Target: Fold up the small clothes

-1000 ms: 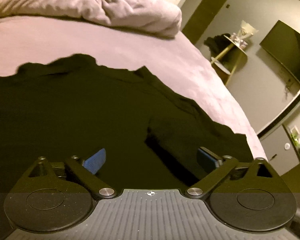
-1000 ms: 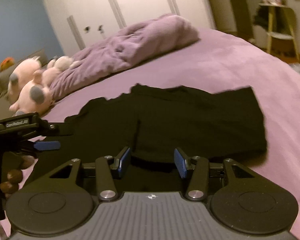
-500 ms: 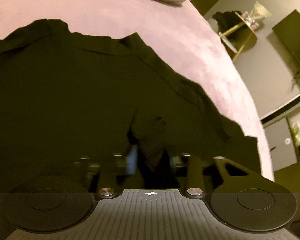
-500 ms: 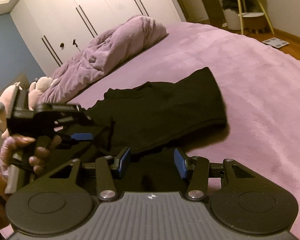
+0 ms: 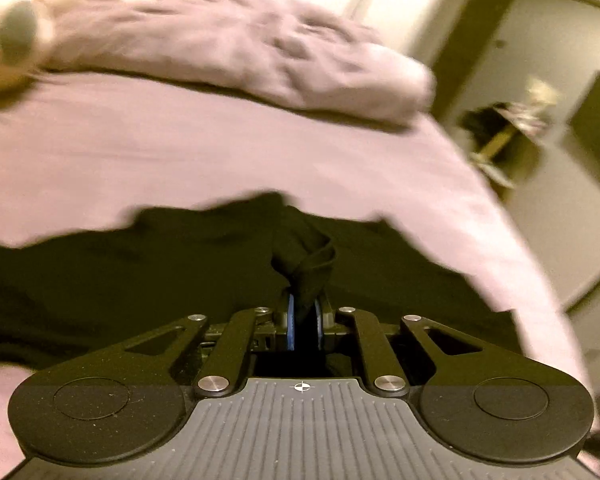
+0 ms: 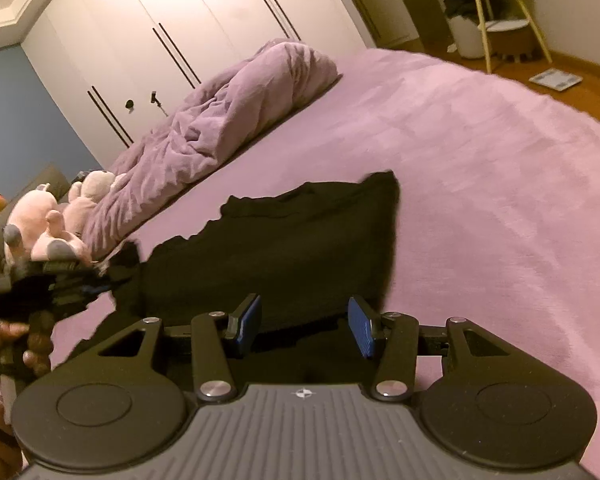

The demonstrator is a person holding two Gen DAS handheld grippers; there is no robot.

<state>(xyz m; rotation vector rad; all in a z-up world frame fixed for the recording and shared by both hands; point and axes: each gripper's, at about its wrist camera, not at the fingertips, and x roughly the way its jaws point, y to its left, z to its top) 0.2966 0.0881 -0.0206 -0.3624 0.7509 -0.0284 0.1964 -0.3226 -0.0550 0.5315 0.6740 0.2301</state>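
The left gripper [image 5: 303, 325] is clamped tight, its 2 blue pads nearly meeting on a bunched pinch of black garment [image 5: 304, 264] lifted between them. The right gripper [image 6: 304, 325] hangs with its 2 blue-padded fingers [image 6: 249, 318] spread wide, gripping nothing. At the right wrist view's left edge, the person's hand [image 6: 18, 344] wraps the left gripper's handle.

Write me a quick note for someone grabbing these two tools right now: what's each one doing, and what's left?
Left hand-held gripper: shut on a bunched fold of the black garment, lifting it.
Right hand-held gripper: open, empty, over the garment's near edge.
Garment lies on the purple bed, part flat, its left side raised.
Done: one edge picked up.
Left: carry that edge across, lay it down, finish the folds.
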